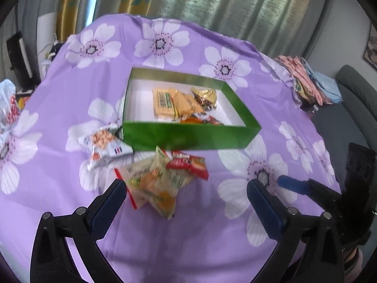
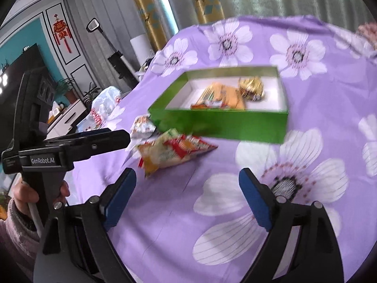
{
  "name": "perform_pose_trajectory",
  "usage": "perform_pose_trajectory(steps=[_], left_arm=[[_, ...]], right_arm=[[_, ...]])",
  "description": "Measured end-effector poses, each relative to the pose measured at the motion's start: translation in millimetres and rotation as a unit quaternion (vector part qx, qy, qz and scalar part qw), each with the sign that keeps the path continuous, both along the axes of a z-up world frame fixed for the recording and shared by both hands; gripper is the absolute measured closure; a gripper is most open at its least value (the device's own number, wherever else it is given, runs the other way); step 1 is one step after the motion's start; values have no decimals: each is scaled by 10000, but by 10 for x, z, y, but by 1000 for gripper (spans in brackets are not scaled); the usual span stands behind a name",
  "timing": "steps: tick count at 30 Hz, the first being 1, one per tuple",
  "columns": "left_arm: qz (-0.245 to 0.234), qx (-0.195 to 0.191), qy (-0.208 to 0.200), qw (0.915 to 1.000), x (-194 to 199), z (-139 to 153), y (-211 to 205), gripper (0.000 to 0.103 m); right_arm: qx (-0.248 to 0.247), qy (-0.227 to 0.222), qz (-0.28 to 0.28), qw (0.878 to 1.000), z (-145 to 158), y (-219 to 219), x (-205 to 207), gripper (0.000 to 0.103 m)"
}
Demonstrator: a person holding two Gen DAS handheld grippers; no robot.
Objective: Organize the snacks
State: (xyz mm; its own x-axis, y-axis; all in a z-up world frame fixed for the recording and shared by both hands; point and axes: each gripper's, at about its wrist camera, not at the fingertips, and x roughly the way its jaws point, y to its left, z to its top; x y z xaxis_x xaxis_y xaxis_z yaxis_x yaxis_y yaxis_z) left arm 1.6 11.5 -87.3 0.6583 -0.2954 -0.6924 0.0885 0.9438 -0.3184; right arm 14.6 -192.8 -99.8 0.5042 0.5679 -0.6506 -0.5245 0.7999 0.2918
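Note:
A green box with a white inside stands on the purple flowered cloth; yellow and gold snack packets lie in it. In front of the box lies a pile of loose packets: a pale green-and-orange bag, a red packet and a white peanut bag. My left gripper is open just short of the pile, nothing between its blue pads. My right gripper is open over bare cloth to the right of the pile, also empty.
A white plastic bag lies at the table's left edge. Folded pink and blue cloths sit at the far right. The left gripper's body and a hand fill the right wrist view's left side. A grey sofa stands beyond.

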Motion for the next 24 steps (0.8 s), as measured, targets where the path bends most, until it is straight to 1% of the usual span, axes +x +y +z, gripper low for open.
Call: perform_pose_trajectory(steps=[2,6,9,10,13,17,19,21,24], left_arm=[[-104,-62,1,9999,-39,-54,15,2],[-220,-16,-83,9997,-53,-70,-4,2],[-383,-172,-35,9991,-5,-107,-16,2],[-477,-276,-17,9985,21,-118,-28,2],[-678,-462,28,9966,124,-140,-70,2],[-710,-482,260,9960,349,-196,-100,2],[-784,-579,370,9945,478,-223,-127,2],[-829,-629,456,9935,592,-233,-156,2],[-889,-780,737,9902,820,-267,-187,2]], right_arm=[[94,176,120,9997,-117,43,-13,11],[-26,321,214,9993,-270,173,11,8],[55,371,229,9990,-310,208,84,8],[65,378,209,9990,-316,219,96,8],[-6,363,169,9992,-374,237,159,8],[91,420,216,9988,-414,229,231,8],[151,445,267,9985,-425,235,265,10],[175,451,322,9983,-441,259,318,15],[320,584,338,9972,-473,283,423,16]])
